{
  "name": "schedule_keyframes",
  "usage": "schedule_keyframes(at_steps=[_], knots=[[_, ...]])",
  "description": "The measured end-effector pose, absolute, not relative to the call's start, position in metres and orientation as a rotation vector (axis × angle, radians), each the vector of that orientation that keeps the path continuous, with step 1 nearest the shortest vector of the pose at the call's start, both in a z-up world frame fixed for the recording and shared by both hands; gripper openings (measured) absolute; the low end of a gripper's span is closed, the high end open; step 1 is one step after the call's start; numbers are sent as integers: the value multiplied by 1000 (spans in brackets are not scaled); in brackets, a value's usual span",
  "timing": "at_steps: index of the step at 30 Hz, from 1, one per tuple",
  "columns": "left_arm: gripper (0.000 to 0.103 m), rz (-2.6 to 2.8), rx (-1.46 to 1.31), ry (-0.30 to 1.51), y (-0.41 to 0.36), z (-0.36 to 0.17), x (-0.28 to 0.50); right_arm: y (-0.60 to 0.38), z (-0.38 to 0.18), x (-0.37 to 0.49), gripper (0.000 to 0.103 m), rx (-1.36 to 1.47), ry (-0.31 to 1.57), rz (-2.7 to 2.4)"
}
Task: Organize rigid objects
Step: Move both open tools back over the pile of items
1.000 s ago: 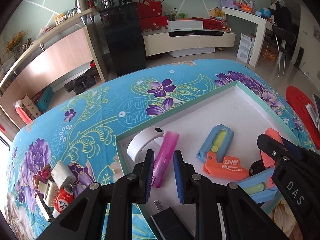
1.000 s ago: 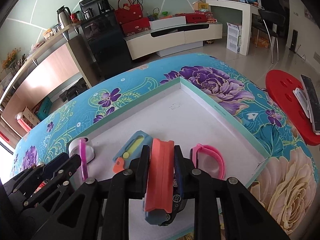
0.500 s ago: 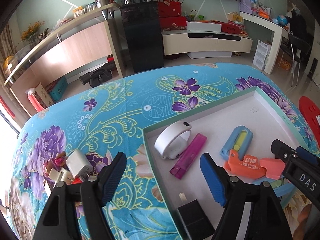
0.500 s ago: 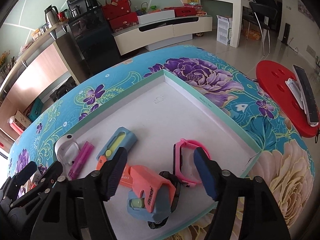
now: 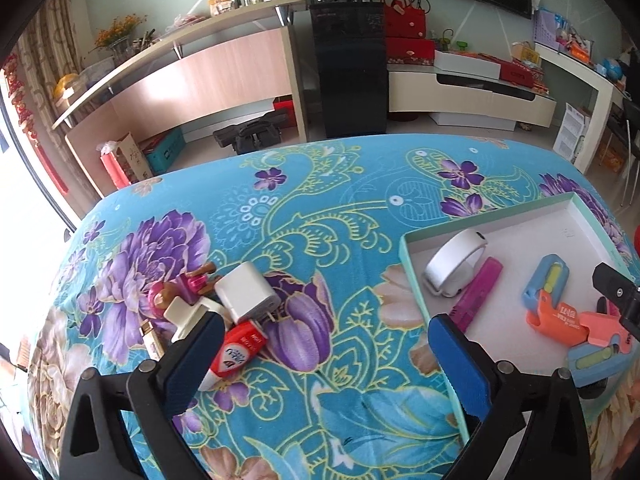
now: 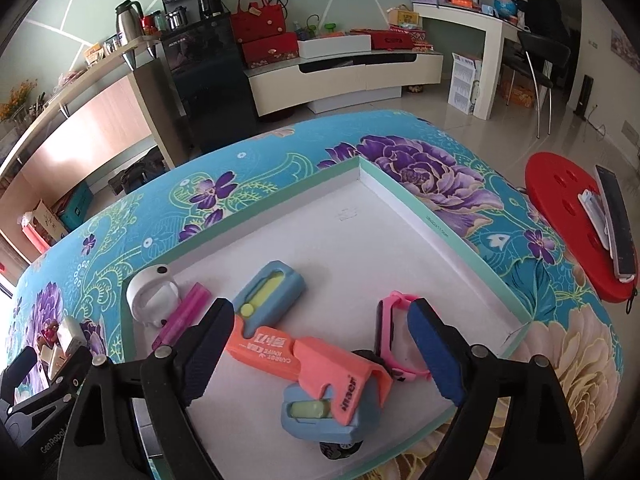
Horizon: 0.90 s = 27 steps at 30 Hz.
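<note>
Both jaws are opening wide, holding nothing: left gripper [image 5: 320, 354] hovering right of the white charger [image 5: 248, 294], right gripper [image 6: 320, 354] over the coral knife [image 6: 316, 364] in the tray [image 6: 460, 236].

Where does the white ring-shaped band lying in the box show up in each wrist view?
Left wrist view: the white ring-shaped band sits right of centre, in the near-left corner of the shallow white box with a mint-green rim.
Right wrist view: the band lies at the left, in the box's left corner.
Shared landmark: the magenta translucent stick lying right beside it.
</note>
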<state>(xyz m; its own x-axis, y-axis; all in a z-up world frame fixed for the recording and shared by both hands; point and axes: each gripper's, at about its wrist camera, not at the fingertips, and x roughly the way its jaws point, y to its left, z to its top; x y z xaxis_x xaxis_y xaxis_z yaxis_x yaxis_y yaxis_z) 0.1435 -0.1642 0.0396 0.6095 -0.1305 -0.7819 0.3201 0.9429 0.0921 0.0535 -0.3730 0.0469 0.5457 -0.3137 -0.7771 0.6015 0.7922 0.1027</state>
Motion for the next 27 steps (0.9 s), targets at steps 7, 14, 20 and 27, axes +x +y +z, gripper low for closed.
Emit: schedule_keyframes(at_steps=[7, 14, 20, 27], knots=[[103, -184, 190, 883, -124, 41, 147, -337, 56, 73, 89, 305, 806, -458], [103, -130, 146, 892, -88, 42, 148, -305, 57, 90, 89, 280, 800, -377], [103, -67, 83, 889, -52, 44, 152, -266, 52, 106, 89, 239, 816, -295], [103, 21, 25, 913, -13, 33, 160, -229, 39, 122, 89, 185, 866, -213]])
